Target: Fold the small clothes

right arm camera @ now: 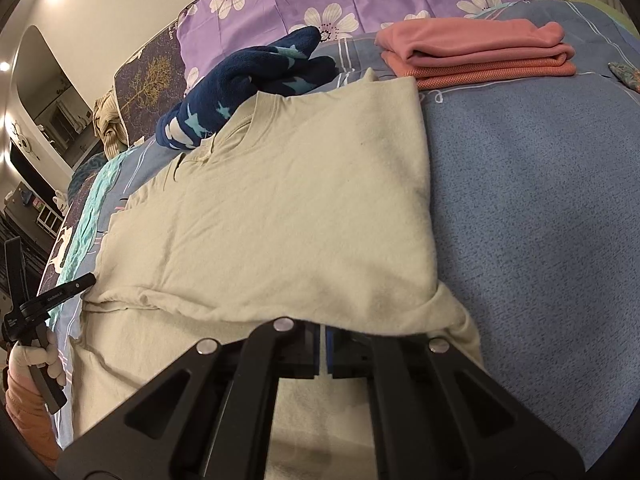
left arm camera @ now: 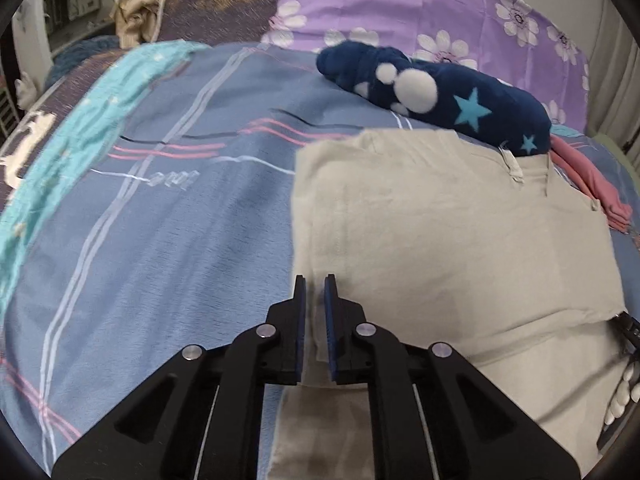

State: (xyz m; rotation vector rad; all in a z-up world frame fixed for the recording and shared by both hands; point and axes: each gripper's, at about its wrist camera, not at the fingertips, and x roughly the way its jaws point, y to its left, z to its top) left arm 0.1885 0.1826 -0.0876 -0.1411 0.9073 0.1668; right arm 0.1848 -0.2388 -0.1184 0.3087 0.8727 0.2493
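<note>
A beige T-shirt (left arm camera: 440, 232) lies on the bed with its lower part folded up over the body. My left gripper (left arm camera: 315, 280) hovers at the shirt's left edge, its jaws a narrow gap apart with a sliver of cloth edge showing loosely between them. In the right wrist view the beige T-shirt (right arm camera: 280, 208) fills the middle, neckline far left. My right gripper (right arm camera: 324, 338) is shut, its tips hidden under the fold's near edge, where the cloth bunches around them. The left gripper (right arm camera: 86, 280) shows at the shirt's far side, held by a gloved hand (right arm camera: 36, 356).
A navy star-patterned fleece garment (left arm camera: 440, 84) lies bunched beyond the shirt's collar. Folded pink clothes (right arm camera: 476, 54) are stacked at the back right. A turquoise cloth (left arm camera: 80, 132) runs along the left. A purple flowered pillow (left arm camera: 400, 4) stands behind. Blue striped bedsheet (left arm camera: 180, 220) lies bare to the left.
</note>
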